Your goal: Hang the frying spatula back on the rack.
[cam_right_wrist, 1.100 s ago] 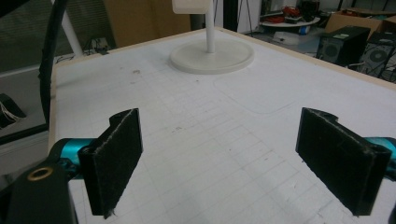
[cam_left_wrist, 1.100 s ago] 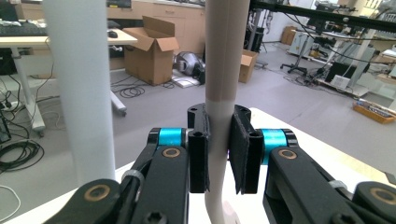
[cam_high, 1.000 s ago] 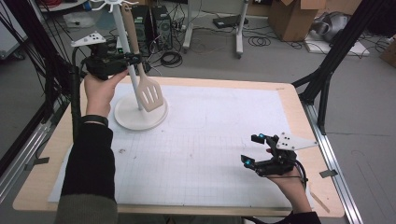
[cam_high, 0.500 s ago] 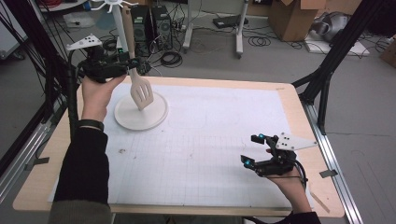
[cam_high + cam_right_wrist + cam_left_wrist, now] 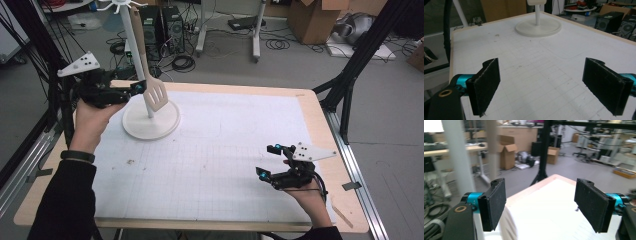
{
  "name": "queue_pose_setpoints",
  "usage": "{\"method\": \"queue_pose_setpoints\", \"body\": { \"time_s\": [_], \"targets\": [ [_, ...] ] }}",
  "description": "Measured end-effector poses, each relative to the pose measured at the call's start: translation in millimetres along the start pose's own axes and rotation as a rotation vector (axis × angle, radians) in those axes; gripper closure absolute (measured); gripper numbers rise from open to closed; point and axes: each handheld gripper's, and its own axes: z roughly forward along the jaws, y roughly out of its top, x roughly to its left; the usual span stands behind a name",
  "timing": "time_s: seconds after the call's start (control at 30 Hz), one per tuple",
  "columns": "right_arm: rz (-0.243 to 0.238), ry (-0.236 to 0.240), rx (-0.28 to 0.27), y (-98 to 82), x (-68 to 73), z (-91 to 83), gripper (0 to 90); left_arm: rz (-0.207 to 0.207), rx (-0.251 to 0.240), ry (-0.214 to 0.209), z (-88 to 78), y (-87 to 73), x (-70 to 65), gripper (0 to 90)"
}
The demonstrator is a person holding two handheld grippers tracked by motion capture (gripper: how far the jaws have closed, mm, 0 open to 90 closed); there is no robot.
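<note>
A white stand with a round base (image 5: 150, 122) and a thin pole (image 5: 131, 40) sits at the table's far left. A wooden slotted spatula (image 5: 155, 95) hangs from its top, the head just above the base. My left gripper (image 5: 136, 90) is left of the spatula and clear of it. Its jaws have just been opening, and the left gripper view (image 5: 541, 205) has nothing between them; the pole (image 5: 456, 157) and the blurred spatula handle (image 5: 491, 147) rise beyond the left jaw. My right gripper (image 5: 267, 160) rests open at the front right, empty (image 5: 549, 85), facing the stand's base (image 5: 538, 26).
A white gridded mat (image 5: 225, 150) covers the wooden table (image 5: 320, 125). Black frame posts (image 5: 350, 70) stand at the table's corners. Computer towers (image 5: 160, 25), cables and cardboard boxes (image 5: 312, 20) lie on the floor behind.
My left gripper has let go of the spatula and drawn back to the left. The spatula now hangs free on the stand. The right gripper has not moved.
</note>
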Motion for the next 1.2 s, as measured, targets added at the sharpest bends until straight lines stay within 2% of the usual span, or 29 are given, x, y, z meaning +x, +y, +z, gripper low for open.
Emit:
{"method": "queue_pose_setpoints", "body": {
  "time_s": [0.07,0.17,0.2,0.23,0.27,0.33,0.37,0.4,0.43,0.47,0.5,0.73,0.83,0.87,0.9,0.93,1.07,1.2],
  "targets": [
    [0.002,0.000,0.000,0.0,0.1,0.1,13.7,0.005,-0.002,-0.029,-6.0,-6.2,-8.8,25.0],
    [-0.002,-0.001,0.000,-0.1,-0.1,0.2,13.7,0.035,0.009,-0.065,-13.0,-16.9,-24.2,24.1],
    [0.005,-0.001,0.003,-0.1,0.8,-0.1,13.7,0.048,0.013,-0.088,-17.1,-26.0,-34.1,23.6],
    [0.005,-0.001,0.003,-0.1,0.8,-0.1,13.7,0.048,0.013,-0.088,-17.1,-26.0,-34.1,23.4],
    [0.002,0.002,0.002,0.1,0.9,0.2,13.7,0.044,0.017,-0.124,-20.3,-36.4,-42.7,23.2],
    [-0.003,0.001,0.001,0.1,0.8,0.7,13.7,0.042,0.021,-0.138,-21.6,-41.6,-47.0,22.8],
    [0.001,0.001,0.006,0.1,1.4,1.2,13.5,0.043,0.017,-0.182,-25.1,-52.5,-54.8,22.7],
    [0.001,0.001,0.006,0.1,1.4,1.2,13.5,0.043,0.017,-0.182,-25.1,-52.5,-54.8,22.6],
    [-0.008,0.000,0.004,0.0,1.1,1.7,13.4,0.040,0.012,-0.202,-26.9,-57.5,-58.6,22.6],
    [0.000,0.002,0.010,0.0,2.9,1.9,13.4,0.042,0.002,-0.242,-30.0,-66.6,-66.8,22.4],
    [0.000,0.002,0.010,0.0,2.9,1.9,13.4,0.042,0.002,-0.242,-30.0,-66.6,-66.8,22.0],
    [-0.001,0.008,0.018,-1.3,5.7,4.1,12.7,0.052,0.034,-0.355,-32.4,-95.9,-94.3,20.2],
    [-0.008,0.006,0.014,-1.3,5.8,3.9,12.5,0.054,0.045,-0.372,-31.1,-103.2,-98.6,20.0],
    [0.001,0.010,0.011,-1.5,6.6,3.2,12.4,0.047,0.056,-0.384,-29.5,-110.9,-101.3,19.8],
    [0.001,0.010,0.011,-1.5,6.6,3.2,12.4,0.047,0.056,-0.384,-29.5,-110.9,-101.3,19.7],
    [-0.005,0.013,0.003,-1.8,6.4,3.2,12.3,0.045,0.059,-0.384,-28.2,-118.5,-102.7,19.7],
    [0.003,0.021,0.000,-2.6,6.1,3.1,12.0,0.032,0.069,-0.389,-25.6,-131.2,-102.5,19.7],
    [0.002,0.023,0.005,-3.1,6.4,3.7,12.0,0.026,0.063,-0.387,-25.1,-138.1,-101.9,19.8]
  ]
}}
